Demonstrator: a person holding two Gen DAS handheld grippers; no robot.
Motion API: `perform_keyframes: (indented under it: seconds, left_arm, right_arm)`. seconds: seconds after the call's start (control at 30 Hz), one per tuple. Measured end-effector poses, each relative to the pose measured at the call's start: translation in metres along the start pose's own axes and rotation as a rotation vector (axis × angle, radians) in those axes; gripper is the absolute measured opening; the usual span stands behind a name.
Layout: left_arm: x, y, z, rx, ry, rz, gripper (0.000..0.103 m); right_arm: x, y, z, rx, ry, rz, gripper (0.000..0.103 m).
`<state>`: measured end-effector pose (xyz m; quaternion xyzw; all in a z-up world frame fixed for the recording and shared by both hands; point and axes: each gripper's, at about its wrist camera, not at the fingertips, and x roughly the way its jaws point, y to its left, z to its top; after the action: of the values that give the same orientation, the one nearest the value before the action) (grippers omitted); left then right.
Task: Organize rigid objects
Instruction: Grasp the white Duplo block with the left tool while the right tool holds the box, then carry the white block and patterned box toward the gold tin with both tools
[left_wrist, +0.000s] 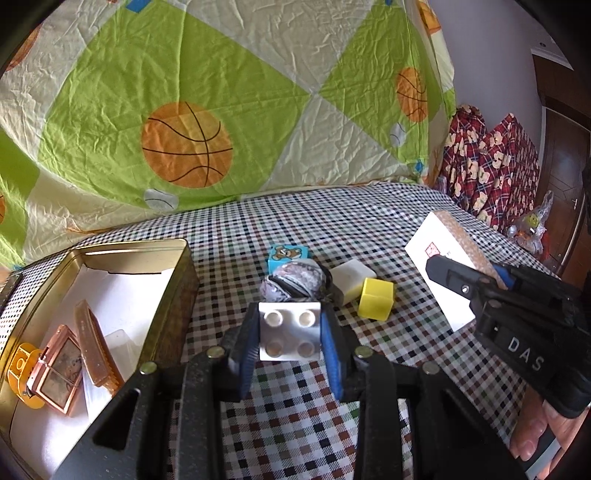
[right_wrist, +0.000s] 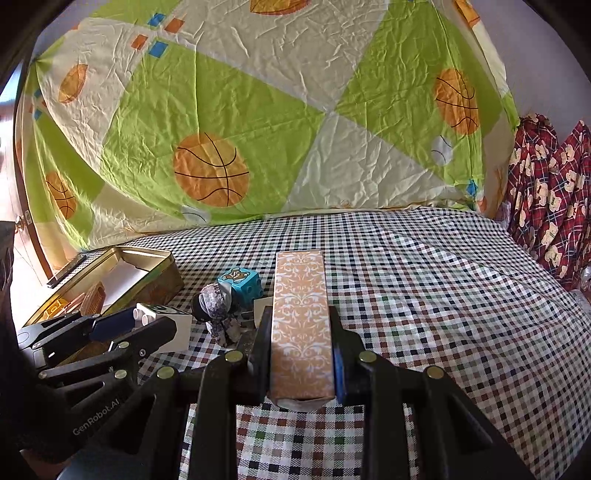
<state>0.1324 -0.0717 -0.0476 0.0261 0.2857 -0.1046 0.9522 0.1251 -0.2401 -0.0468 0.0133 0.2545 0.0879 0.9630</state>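
Checked cloth-covered bed (left_wrist: 369, 229) under basketball-print sheet, left gripper (left_wrist: 290, 334) clenched on white studded plastic brick (left_wrist: 289, 330), gold metal tin (left_wrist: 177, 280) at its nine o'clock, right gripper (right_wrist: 301, 354) clamping tall orange-patterned cardboard box (right_wrist: 301, 310).

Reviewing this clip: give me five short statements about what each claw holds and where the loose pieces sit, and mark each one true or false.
1. The left claw is shut on the white studded block. True.
2. The right claw is empty. False: it is shut on the orange-patterned box.
3. The yellow cube lies inside the gold tin. False: it sits on the checked cloth, to the right of the tin.
4. The blue bear block sits on the checked cloth beyond the white studded block. True.
5. The gold tin has its lid on. False: it is open, with a copper-coloured frame and other items inside.
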Motion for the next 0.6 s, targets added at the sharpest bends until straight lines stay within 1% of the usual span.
perform_keyframes:
  seconds: [0.37, 0.6]
  left_arm:
    - [-0.019, -0.001, -0.002, 0.001, -0.105, 0.064, 0.031]
    - [-0.029, 0.002, -0.002, -0.017, -0.161, 0.083, 0.031]
  right_arm:
    - [-0.009, 0.006, 0.000, -0.024, -0.045, -0.002, 0.028]
    - [-0.012, 0.006, 0.000, -0.026, -0.065, 0.003, 0.028]
